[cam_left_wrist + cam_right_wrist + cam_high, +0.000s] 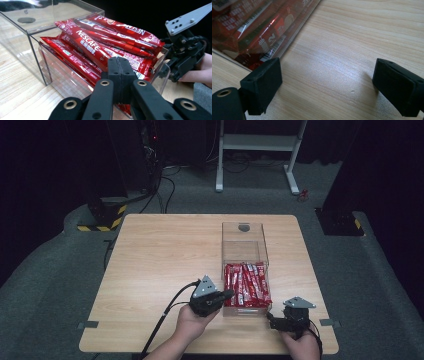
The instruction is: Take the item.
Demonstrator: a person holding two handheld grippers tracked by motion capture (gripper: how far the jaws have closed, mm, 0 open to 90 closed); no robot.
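Red Nescafé sachets (pixel 95 47) sit heaped in the near end of the clear acrylic box (pixel 244 251) on the right half of the table (pixel 160 255), stacked up to about the rim, so my guess is a sideways snag tips the loose top ones out or shoves the light box along the wood. Left gripper (pixel 119 75) is right at the box's near-left wall, jaws pressed together on nothing, so they must part before any pick. Right gripper (pixel 325 85) hangs wide open over bare wood just off the near-right corner, close enough to crowd a lift there.
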